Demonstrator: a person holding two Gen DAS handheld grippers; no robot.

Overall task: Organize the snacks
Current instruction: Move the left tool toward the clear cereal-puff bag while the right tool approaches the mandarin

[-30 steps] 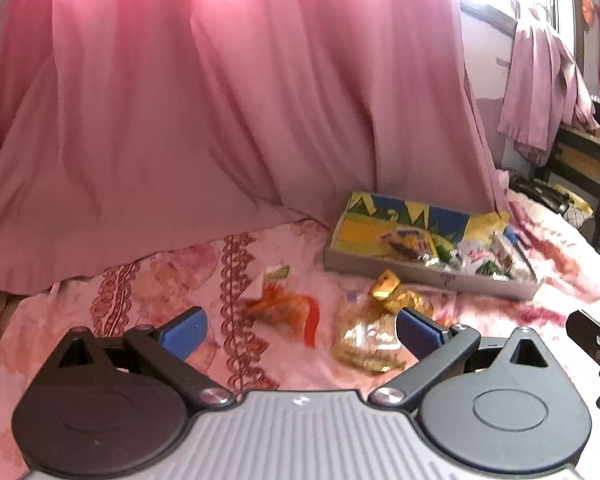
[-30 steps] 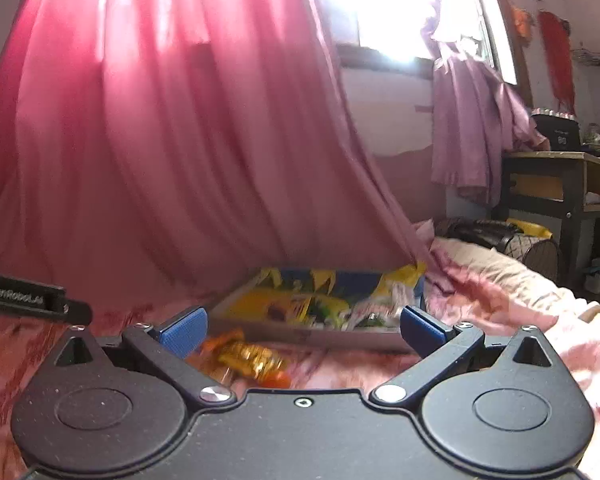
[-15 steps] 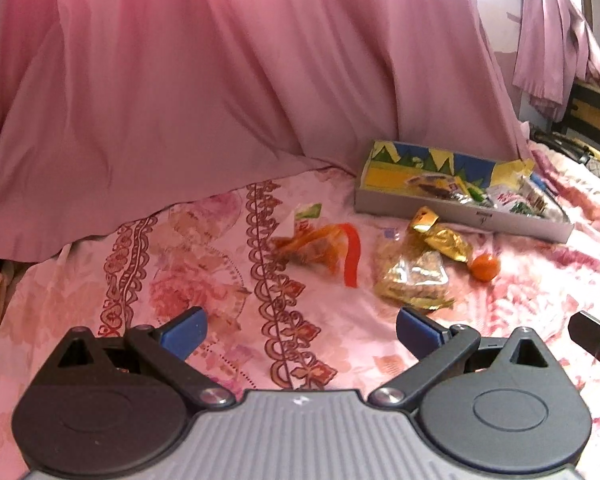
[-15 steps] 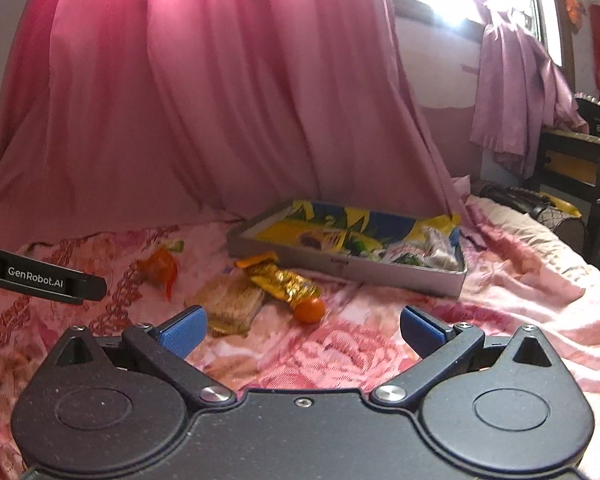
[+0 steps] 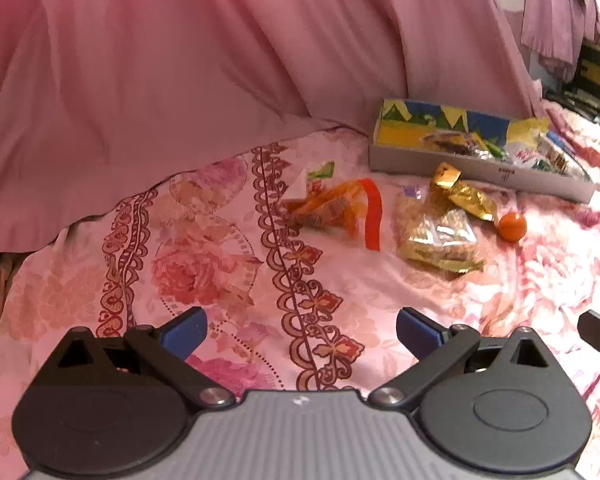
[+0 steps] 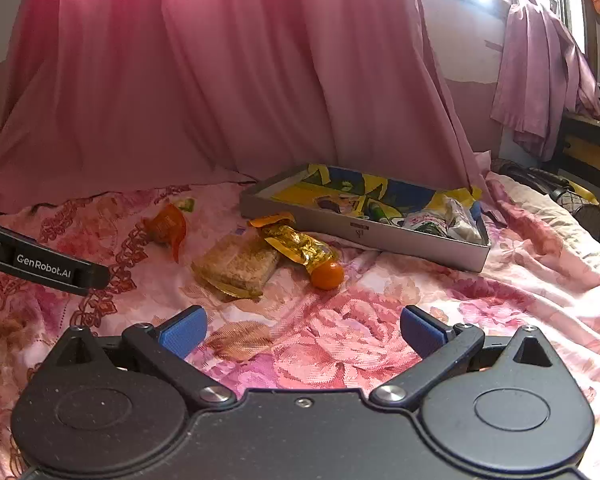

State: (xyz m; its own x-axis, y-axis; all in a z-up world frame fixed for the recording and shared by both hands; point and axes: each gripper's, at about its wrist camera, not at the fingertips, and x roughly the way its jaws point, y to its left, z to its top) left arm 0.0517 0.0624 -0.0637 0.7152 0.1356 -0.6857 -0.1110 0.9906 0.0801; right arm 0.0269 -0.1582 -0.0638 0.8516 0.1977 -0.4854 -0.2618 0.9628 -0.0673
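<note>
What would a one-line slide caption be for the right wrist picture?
Open right gripper above a floral bedsheet, facing loose snacks, a small orange fruit and a shallow box.

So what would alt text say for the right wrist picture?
Open tongs hover over a pink floral bedspread. Ahead lie a small orange, a gold wrapper and a biscuit packet, beside a shallow box of snacks.

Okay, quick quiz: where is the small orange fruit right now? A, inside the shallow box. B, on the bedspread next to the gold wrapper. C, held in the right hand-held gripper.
B: the small orange fruit lies on the bedspread at the end of the gold wrapper, outside the shallow box.
</note>
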